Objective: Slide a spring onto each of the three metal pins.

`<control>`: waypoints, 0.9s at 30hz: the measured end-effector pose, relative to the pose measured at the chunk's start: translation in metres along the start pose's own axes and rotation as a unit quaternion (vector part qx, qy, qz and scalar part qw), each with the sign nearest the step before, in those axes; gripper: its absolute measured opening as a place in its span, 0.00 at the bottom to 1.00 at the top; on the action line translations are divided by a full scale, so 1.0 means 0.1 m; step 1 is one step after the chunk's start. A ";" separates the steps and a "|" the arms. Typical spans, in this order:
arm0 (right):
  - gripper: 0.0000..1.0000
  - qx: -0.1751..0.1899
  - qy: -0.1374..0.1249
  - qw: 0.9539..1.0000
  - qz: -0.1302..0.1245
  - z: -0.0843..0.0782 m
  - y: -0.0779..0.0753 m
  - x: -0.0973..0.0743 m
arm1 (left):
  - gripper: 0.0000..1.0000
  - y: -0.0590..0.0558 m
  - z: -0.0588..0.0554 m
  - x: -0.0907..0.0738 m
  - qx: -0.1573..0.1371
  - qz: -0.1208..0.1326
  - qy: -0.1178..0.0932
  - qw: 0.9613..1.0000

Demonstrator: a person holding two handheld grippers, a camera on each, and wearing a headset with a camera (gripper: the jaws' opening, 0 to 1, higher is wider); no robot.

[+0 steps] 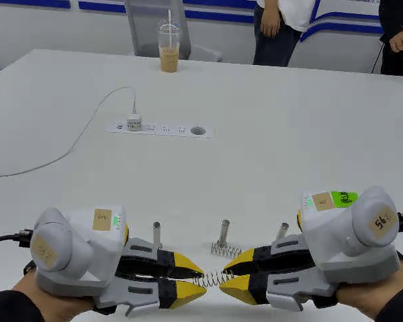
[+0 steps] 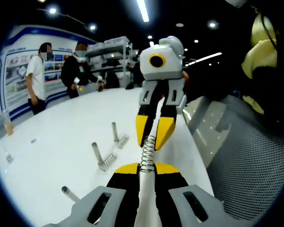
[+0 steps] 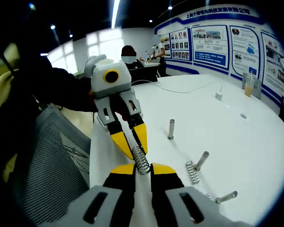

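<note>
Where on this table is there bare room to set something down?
Bare tabletop lies between the power strip and the pins, and right of the strip. Crowded: the near edge, where left claw and right claw pinch a spring beside a loose spring.

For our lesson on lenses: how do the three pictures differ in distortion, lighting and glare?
Head view: straight lines, soft even light on the white table. Left gripper view: fisheye curves the table edge; ceiling lamps burn out bright against a dark ceiling. Right gripper view: same curving, wall posters bent, the spring sharp.
</note>
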State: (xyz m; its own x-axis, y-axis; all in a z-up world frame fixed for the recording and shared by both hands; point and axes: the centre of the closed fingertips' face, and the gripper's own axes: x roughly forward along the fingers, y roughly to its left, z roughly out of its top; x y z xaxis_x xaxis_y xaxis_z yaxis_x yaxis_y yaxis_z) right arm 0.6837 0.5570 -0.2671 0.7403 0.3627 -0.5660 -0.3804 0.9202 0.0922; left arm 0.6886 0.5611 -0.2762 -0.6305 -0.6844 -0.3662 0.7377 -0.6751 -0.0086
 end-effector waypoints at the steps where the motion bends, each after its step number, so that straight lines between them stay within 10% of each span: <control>1: 0.13 -0.002 0.000 1.000 0.000 0.02 0.01 0.00 | 0.10 0.00 0.00 0.00 0.000 0.000 0.001 1.000; 27: 0.13 -0.058 0.022 0.998 0.008 0.30 0.08 0.06 | 0.10 -0.02 -0.01 0.03 0.001 0.003 0.004 1.000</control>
State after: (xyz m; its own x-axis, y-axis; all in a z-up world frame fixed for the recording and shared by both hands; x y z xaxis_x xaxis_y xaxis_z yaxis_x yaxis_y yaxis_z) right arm 0.7021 0.5711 -0.2455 0.7099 0.3680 -0.6006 -0.4554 0.8902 0.0072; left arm 0.6854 0.5603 -0.2786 -0.6245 -0.6854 -0.3745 0.7406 -0.6719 -0.0054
